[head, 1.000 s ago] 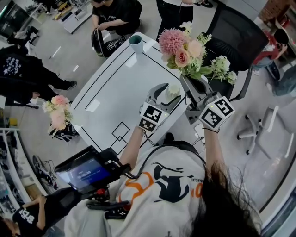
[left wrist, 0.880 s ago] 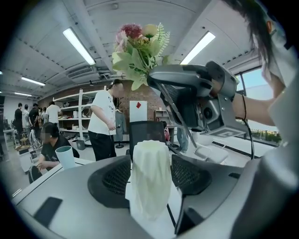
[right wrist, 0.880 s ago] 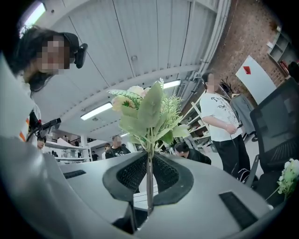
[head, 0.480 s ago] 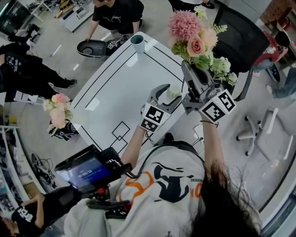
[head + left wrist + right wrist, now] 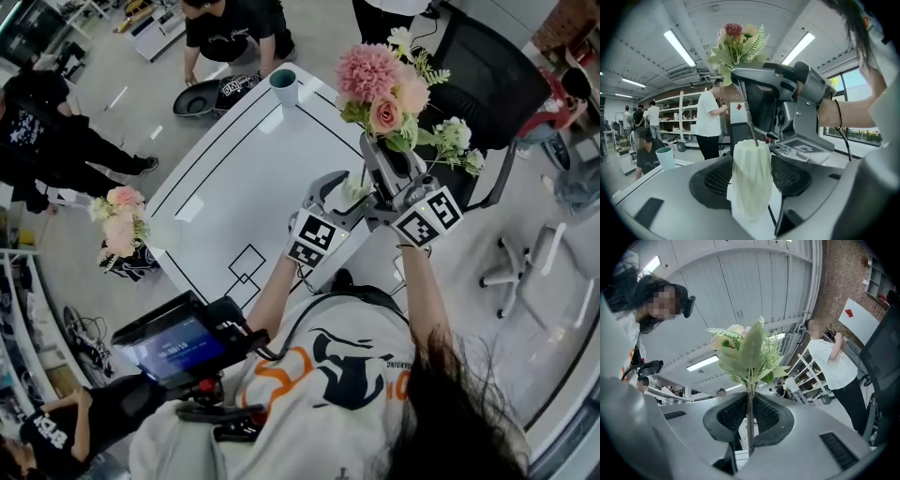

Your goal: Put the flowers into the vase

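Room: a busy workshop is showing all round, with shelving [image 5: 679,117] at the far wall, strip lights [image 5: 682,47] overhead and people [image 5: 230,28] standing or crouching beyond the table.
Table [image 5: 244,159]: white with black lines, it is running from the wearer toward the far side; a teal cup [image 5: 283,86] is standing at its far end.
Vase [image 5: 751,180]: pale and ridged, it is standing upright over the table's near right part, between the left jaws.
Left gripper [image 5: 339,190]: its jaws are pinching the vase, one pad pressing on each side of the body.
Flowers [image 5: 380,89]: a bunch of pink blooms with green and white sprigs is rising above the vase, out over the table's right edge.
Right gripper [image 5: 749,420]: it is pointing upward just right of the left gripper, and its jaws are nearly together, clamping the thin stem with the leaves spreading above the pads.
Stem [image 5: 749,117]: it is slanting down out of the right jaws, and its lower end is meeting the vase's mouth.
Chair [image 5: 487,75]: black mesh, it is sitting right of the table, behind the flowers.
Bouquet [image 5: 119,220]: a second pink one is showing off the table's left side, well apart from both grippers.
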Motion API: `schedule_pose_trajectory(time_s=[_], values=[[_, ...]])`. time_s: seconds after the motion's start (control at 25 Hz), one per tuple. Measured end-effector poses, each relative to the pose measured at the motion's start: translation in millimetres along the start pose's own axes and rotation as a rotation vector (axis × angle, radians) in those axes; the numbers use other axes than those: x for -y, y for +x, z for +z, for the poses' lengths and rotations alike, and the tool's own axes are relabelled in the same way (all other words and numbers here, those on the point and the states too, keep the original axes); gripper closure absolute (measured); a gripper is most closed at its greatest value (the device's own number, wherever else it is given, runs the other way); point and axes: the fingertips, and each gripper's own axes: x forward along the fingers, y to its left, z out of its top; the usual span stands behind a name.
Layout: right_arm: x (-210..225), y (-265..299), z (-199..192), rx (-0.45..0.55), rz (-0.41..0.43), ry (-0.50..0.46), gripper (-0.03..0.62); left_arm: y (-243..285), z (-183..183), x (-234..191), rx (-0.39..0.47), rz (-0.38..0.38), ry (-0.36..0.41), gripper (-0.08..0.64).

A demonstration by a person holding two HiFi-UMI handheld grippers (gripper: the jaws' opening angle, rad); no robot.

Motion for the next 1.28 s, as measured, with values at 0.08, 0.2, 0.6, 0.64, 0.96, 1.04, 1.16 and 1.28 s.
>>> schedule_pose_trajectory(time_s=[0.08, 0.2, 0.6, 0.64, 0.96, 1.04, 1.16, 1.28], values=[[3.2, -2.0, -6.1, -0.018, -0.002, 0.008, 0.551, 0.6, 0.0, 0.4, 0.001, 0.000, -0.001, 0.293], [6.3, -9.4, -22.4, -0.059, -0.007, 0.004, 0.549, 1.7, -4.3, 0.1, 0.002, 0.002, -0.003, 0.293], [10.8, -30.1, -53.8, -0.204, -0.028, -0.069, 0.537, 2.8, -4.0, -0.1, 0.022, 0.016, -0.026, 0.293], [10.7, -31.3, -58.0, -0.223, -0.029, -0.080, 0.537, 3.0, -3.7, 0.1, 0.022, 0.015, -0.027, 0.293], [9.3, -40.3, -87.5, -0.436, -0.077, -0.229, 0.505, 1.6, -3.6, -1.8, 0.028, 0.011, -0.035, 0.293], [10.0, -42.9, -91.5, -0.481, -0.079, -0.234, 0.462, 2.2, -2.1, -2.9, 0.032, 0.015, -0.038, 0.293], [7.2, -45.6, -98.3, -0.550, -0.063, -0.266, 0.407, 2.6, -0.8, -6.1, 0.039, 0.024, -0.047, 0.293], [3.9, -49.4, -100.3, -0.552, -0.063, -0.268, 0.403, 1.9, -2.9, -6.7, 0.045, 0.027, -0.053, 0.293]])
